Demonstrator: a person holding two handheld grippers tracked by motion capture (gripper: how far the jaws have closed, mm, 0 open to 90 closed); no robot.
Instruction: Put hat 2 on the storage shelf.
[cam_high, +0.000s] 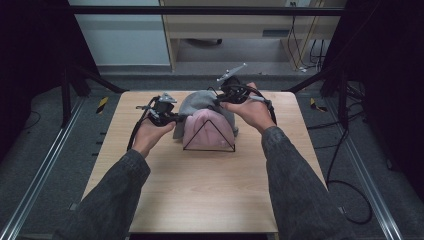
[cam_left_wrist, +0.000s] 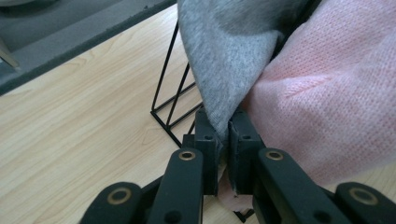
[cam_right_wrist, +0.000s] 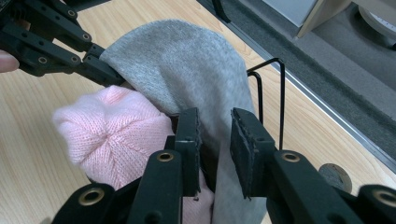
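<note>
Grey hat (cam_high: 200, 101) draped over wire rack (cam_high: 209, 135), behind pink hat (cam_high: 207, 131). Left gripper (cam_left_wrist: 223, 122) jaws clamped on its edge; right gripper (cam_right_wrist: 215, 135) jaws apart around the cloth, apparently letting go. Left release remains.

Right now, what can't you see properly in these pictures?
- Rack: high view, its back hidden by the pink hat and grey hat.
- Left gripper: left gripper view, pad faces hidden by grey fabric pinched between them.
- Round thing: right gripper view, partly behind the right gripper, unidentifiable.
</note>
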